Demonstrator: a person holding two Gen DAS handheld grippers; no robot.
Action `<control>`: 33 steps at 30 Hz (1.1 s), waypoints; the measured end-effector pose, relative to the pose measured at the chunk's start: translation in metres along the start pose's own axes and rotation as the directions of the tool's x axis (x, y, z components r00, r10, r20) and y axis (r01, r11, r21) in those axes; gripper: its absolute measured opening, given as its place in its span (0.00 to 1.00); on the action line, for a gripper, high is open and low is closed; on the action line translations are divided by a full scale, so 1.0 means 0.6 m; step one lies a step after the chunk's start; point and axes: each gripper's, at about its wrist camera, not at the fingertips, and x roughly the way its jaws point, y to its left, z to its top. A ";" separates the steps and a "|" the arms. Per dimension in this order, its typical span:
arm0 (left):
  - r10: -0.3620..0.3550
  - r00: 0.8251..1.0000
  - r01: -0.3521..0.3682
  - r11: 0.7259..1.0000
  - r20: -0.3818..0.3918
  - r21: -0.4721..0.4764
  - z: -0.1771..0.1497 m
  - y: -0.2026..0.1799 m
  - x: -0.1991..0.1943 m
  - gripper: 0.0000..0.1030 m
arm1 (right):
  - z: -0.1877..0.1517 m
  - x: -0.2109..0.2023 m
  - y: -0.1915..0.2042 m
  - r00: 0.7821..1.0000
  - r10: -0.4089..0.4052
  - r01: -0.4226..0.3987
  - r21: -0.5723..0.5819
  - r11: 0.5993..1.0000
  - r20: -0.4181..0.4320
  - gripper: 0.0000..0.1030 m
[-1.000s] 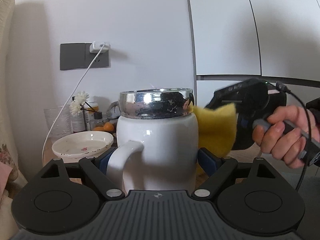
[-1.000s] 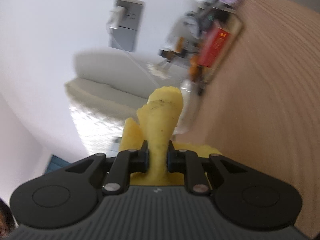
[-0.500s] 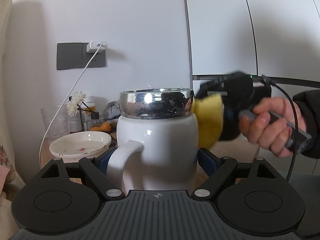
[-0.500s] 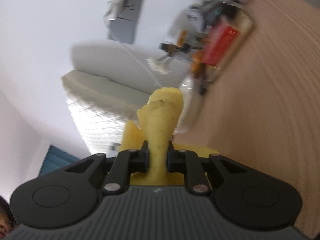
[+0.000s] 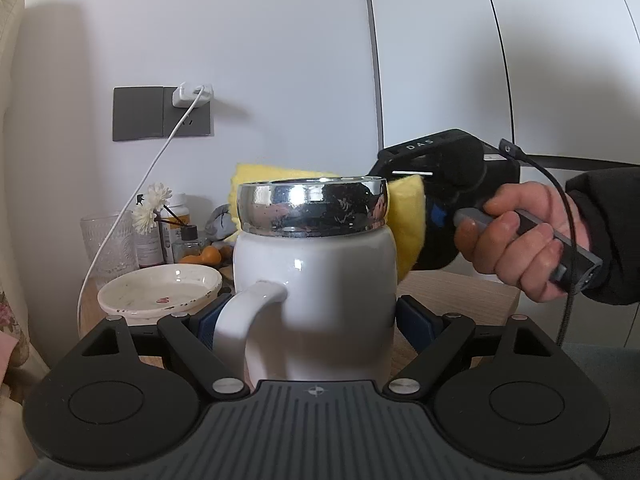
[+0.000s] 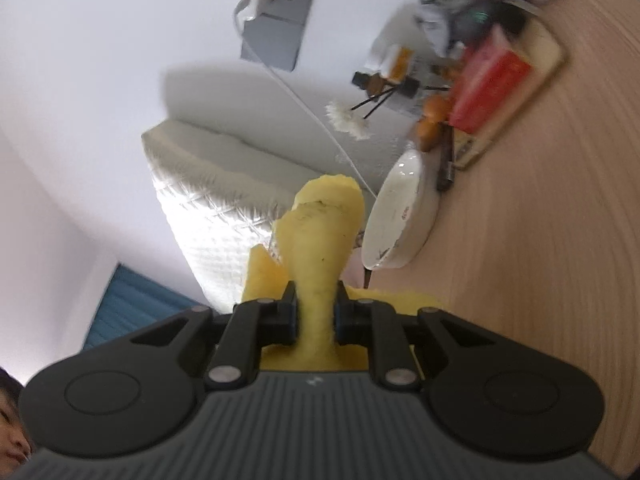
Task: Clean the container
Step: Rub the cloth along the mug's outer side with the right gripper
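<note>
A white mug (image 5: 320,280) with a shiny chrome rim (image 5: 312,208) stands upright with its handle toward the camera. My left gripper (image 5: 312,320) is shut on the mug's lower body, one blue pad (image 5: 416,324) on each side. To the right, a person's hand (image 5: 520,240) holds my right gripper (image 6: 316,312), which is shut on a yellow sponge (image 6: 320,240). In the left wrist view the yellow sponge (image 5: 404,216) sits behind the rim at rim height and sticks out past its far left and right edges. Whether it touches the mug is hidden.
A white dish (image 5: 160,288) rests on the wooden table (image 5: 460,292) left of the mug. Behind it stand a glass (image 5: 106,244), a reed diffuser with a white flower (image 5: 152,208), bottles and oranges (image 5: 204,256). A charger cable (image 5: 132,208) hangs from the wall socket (image 5: 160,112).
The right gripper has risen with the sponge from beside the mug's right side to rim height and moved left behind the rim. The mug and the left gripper stay put.
</note>
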 end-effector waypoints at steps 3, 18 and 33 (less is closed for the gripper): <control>-0.002 1.000 0.002 1.000 0.002 0.001 0.000 0.000 0.000 0.86 | 0.007 0.005 -0.012 1.000 -0.013 0.013 -0.002 1.000 -0.026 0.18; -0.041 0.999 0.041 0.999 -0.001 0.008 -0.001 0.009 -0.002 0.86 | 0.058 0.058 -0.008 0.976 0.015 -0.031 -0.070 0.997 -0.219 0.18; -0.112 0.994 0.112 0.994 -0.004 -0.005 -0.005 0.030 -0.004 0.86 | 0.086 0.116 -0.022 0.929 0.049 -0.091 -0.098 0.991 -0.368 0.18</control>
